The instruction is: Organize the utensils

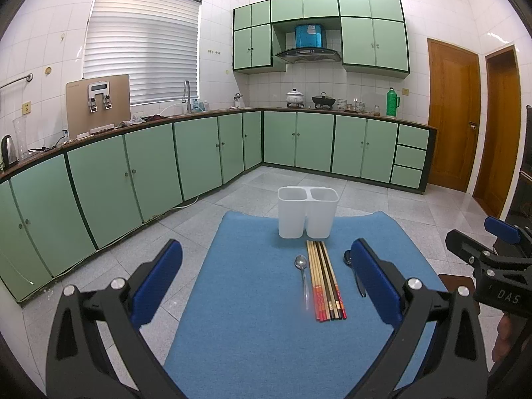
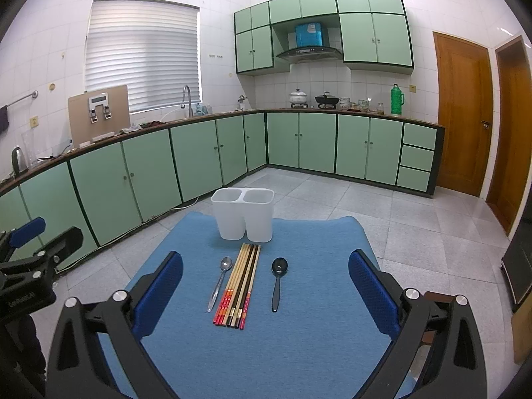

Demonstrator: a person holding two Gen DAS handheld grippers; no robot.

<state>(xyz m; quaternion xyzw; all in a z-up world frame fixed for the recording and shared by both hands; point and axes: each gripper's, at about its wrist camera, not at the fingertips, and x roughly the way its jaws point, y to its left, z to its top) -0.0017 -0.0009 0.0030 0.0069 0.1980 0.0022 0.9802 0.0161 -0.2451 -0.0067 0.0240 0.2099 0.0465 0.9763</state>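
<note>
Blue-padded fingers (image 1: 156,279) of the left gripper (image 1: 266,282) are spread wide, holding and touching nothing. The right gripper (image 2: 266,286) hovers with its fingers (image 2: 372,292) equally wide apart and empty. On the blue mat (image 2: 299,349) lie a metal spoon (image 2: 219,281), a row of chopsticks (image 2: 239,286) and a black spoon (image 2: 277,281), side by side, just before a white 2-compartment holder (image 2: 242,214).

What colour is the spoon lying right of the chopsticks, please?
Black spoon, clearest in the right wrist view.
</note>
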